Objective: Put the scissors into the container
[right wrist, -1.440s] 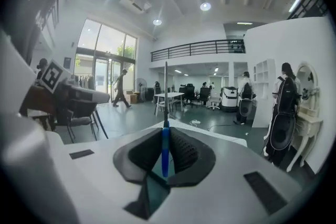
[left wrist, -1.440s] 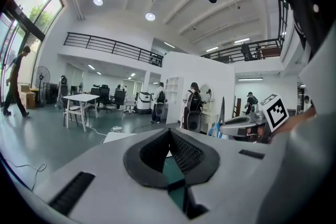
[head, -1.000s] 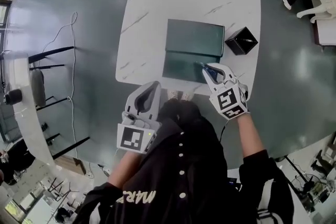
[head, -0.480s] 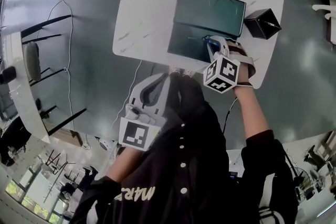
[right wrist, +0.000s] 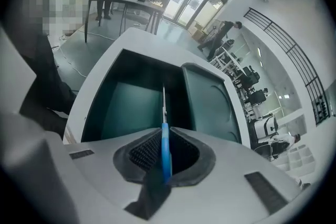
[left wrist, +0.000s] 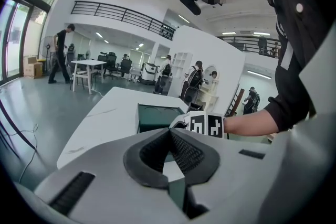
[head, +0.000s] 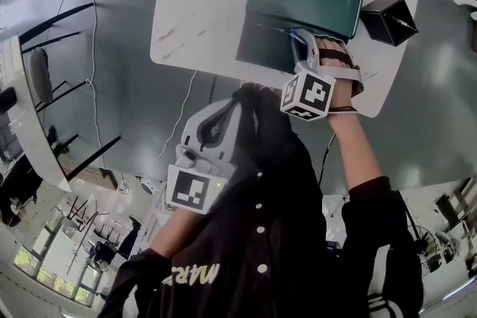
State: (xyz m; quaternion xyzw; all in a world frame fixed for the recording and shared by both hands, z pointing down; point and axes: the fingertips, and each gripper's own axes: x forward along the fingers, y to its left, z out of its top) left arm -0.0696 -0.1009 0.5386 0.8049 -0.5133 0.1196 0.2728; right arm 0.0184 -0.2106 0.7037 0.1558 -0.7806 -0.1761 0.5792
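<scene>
The right claw [head: 299, 39] pinches the blue scissors [right wrist: 165, 147], blades pointing into the open green container [head: 257, 52] on the white table [head: 201, 4]. The left claw [head: 223, 115] is closed on nothing, beside the table.

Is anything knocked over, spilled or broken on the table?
No, nothing stands out. The green container lies open on the white table, the black box sits beside it, and the right gripper holds the blue-handled scissors point-first over the container. No spills or damage show.
</scene>
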